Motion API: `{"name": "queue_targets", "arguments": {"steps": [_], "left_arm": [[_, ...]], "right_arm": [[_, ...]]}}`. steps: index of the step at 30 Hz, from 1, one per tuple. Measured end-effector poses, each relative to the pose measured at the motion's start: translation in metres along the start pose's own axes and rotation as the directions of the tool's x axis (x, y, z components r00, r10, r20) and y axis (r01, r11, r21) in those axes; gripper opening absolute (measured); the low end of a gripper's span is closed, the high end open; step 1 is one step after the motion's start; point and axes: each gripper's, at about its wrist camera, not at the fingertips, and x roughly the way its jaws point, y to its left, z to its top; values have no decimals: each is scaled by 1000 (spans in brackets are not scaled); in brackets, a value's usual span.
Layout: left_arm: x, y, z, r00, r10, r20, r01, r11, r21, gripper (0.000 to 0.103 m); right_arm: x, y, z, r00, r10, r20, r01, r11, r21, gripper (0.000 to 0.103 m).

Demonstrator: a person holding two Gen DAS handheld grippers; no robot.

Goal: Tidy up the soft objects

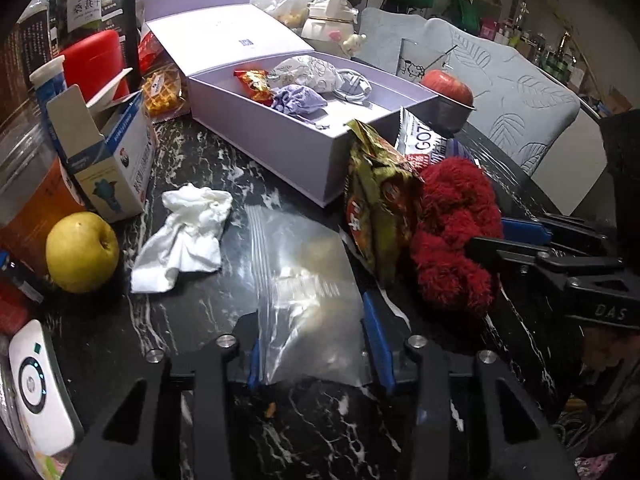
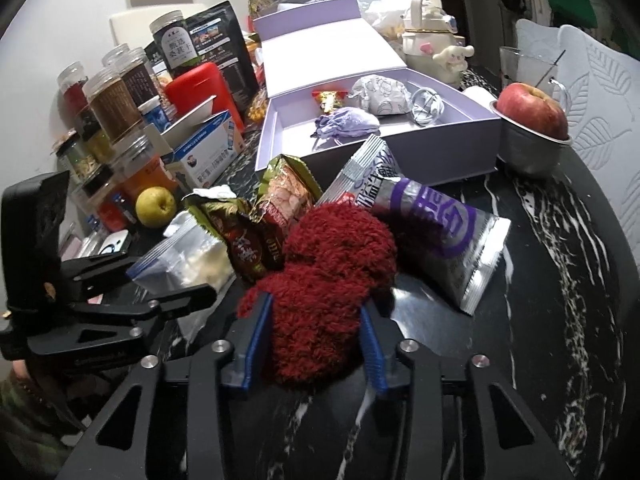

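Observation:
A clear zip bag (image 1: 304, 272) lies flat on the black marble table (image 1: 192, 320). My left gripper (image 1: 312, 328) is shut on it, with a blue pad against each side edge. A red fluffy soft thing (image 2: 332, 248) lies beside the snack packets, and my right gripper (image 2: 316, 308) is shut on its near end, the pads sunk into the pile. In the left wrist view the red fluffy thing (image 1: 452, 220) shows with the right gripper (image 1: 496, 236) on it. A crumpled white cloth (image 1: 188, 232) lies loose on the table. The open lilac box (image 1: 280, 136) holds a lilac pouch (image 1: 298, 98) and a printed white pouch (image 1: 308, 72).
Snack packets (image 1: 376, 196) and a silver-purple packet (image 2: 448, 232) lean between the box and the red thing. A yellow apple (image 1: 82, 252), an open carton (image 1: 112, 160) and several jars (image 2: 112, 100) crowd the left. A red apple in a metal bowl (image 2: 532, 136) stands right of the box.

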Motion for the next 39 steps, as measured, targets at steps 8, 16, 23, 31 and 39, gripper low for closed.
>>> {"name": "queue_targets", "arguments": {"steps": [8,16,23,31,39], "left_arm": [[-1,-18,-3,1000,-23,10,23,1000,15,36],[-5,-41,-13,997,-82,-3,82,997,10,36],[-11,-50,-24,996,-88,-5,88,996,0,38],[4,-48,-15,999,5,-36,-5,1000,8,79],[13,-41,-7,1000,30,-10,-30,999,27,79]], "right_arm": [[-25,-3,-17,1000,14,-10,-14,1000,10,38],[-43,-18,-37,999,-22,-32,23,999,45,30],[-49,-22,-41,1000,-13,-21,14,997,72,31],[-47,-20,-34,998,-65,0,65,997,50,86],[-28,-20,-15,998,-62,-25,62,998,23,103]]}}
